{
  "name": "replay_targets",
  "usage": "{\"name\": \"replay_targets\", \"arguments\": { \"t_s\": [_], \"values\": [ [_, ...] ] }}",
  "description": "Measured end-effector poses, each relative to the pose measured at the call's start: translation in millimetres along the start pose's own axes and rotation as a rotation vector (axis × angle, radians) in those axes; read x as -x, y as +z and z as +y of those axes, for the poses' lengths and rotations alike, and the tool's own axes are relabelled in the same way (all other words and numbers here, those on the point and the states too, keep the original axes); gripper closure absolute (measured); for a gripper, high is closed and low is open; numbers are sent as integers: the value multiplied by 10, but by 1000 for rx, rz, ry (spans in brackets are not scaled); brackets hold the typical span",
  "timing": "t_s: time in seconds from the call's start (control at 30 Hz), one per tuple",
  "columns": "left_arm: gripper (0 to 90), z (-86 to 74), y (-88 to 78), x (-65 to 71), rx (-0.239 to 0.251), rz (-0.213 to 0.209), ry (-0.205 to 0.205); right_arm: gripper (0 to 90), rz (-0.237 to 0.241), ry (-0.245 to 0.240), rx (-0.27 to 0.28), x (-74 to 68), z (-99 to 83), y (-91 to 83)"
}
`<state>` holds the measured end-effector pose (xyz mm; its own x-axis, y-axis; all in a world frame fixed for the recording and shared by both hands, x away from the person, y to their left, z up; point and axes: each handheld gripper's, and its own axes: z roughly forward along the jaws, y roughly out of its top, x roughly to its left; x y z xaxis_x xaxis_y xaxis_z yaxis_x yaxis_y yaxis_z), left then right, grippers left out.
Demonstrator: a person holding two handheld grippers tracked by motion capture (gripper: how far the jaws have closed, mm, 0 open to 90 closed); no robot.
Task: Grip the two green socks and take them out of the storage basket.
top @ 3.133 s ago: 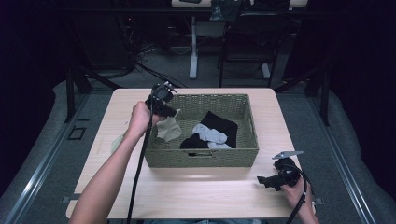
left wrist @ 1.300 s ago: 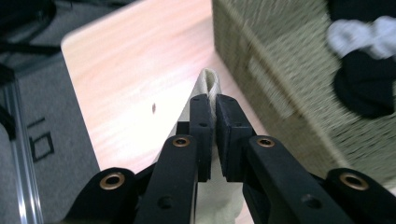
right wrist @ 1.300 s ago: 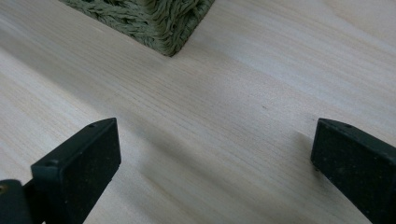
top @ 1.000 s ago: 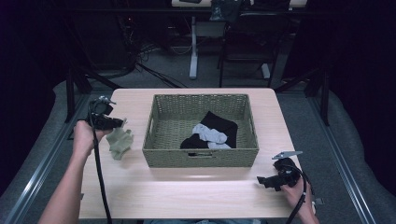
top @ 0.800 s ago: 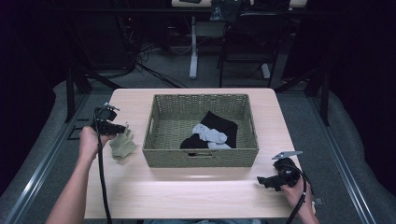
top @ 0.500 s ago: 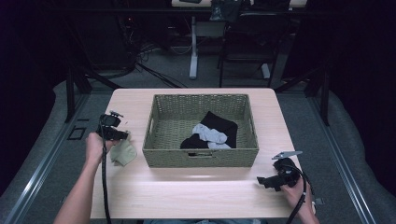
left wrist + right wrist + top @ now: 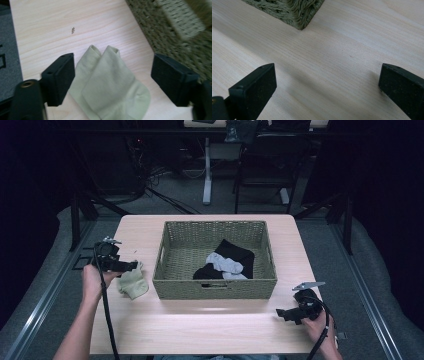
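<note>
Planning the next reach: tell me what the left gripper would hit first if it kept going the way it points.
The left gripper, jaws open, points down at the pale green sock lying on the table. It would likely meet the sock first; the woven basket stands off to one side, out of that line.

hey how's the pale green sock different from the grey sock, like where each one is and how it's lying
The pale green sock lies on the table left of the basket; the grey sock lies inside the basket. The green one rests on bare wood, folded over; the grey one sprawls across black clothing. Neither is gripped.
</note>
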<state>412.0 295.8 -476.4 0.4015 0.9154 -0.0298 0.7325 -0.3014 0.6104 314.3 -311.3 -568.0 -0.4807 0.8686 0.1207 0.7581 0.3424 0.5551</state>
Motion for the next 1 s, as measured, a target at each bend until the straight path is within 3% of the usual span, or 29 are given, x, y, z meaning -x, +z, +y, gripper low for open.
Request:
{"name": "replay_targets", "arguments": {
  "t_s": [0.13,0.43,0.63,1.0],
  "values": [
    [112,-78,-195,118,36,15,38,8,5,-2,-1,-13,6,1],
    [47,-354,-396,343,72,8,48,8,6,0,-3,-12,4,2],
    [32,-580,-373,449,68,0,44,8,5,-2,-6,-13,3,7],
    [4,-903,-220,561,-1,-5,38,8,6,-7,-8,-18,6,17]
  ]
}}
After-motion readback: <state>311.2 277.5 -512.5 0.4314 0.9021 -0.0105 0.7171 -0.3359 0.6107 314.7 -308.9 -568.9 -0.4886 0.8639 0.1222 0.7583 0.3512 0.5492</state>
